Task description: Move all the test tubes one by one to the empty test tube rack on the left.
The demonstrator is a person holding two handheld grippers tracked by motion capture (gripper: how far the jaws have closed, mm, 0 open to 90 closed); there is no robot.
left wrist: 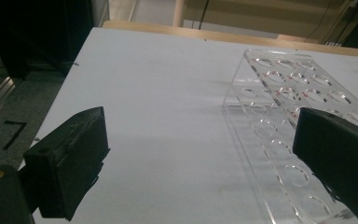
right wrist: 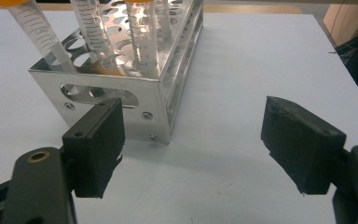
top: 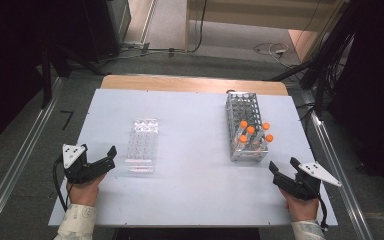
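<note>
high view: left gripper (top: 111, 157) and right gripper (top: 280, 171), both spread wide and empty, rest at the table's (top: 190, 135) near edge. left gripper view: clear plastic rack (left wrist: 289, 140) beside its jaws, light, slippery. right gripper view: steel rack (right wrist: 135, 79) just ahead with orange-capped tubes (right wrist: 142, 35) (fragile-looking; grip below the cap), graduation marks unreadable.

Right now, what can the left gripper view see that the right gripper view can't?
The left gripper view looks at the clear plastic rack, with empty holes.

The right gripper view looks at the metal rack holding tubes with orange caps.

Both show the white table and a pair of black jaws standing wide apart with nothing between them.
</note>
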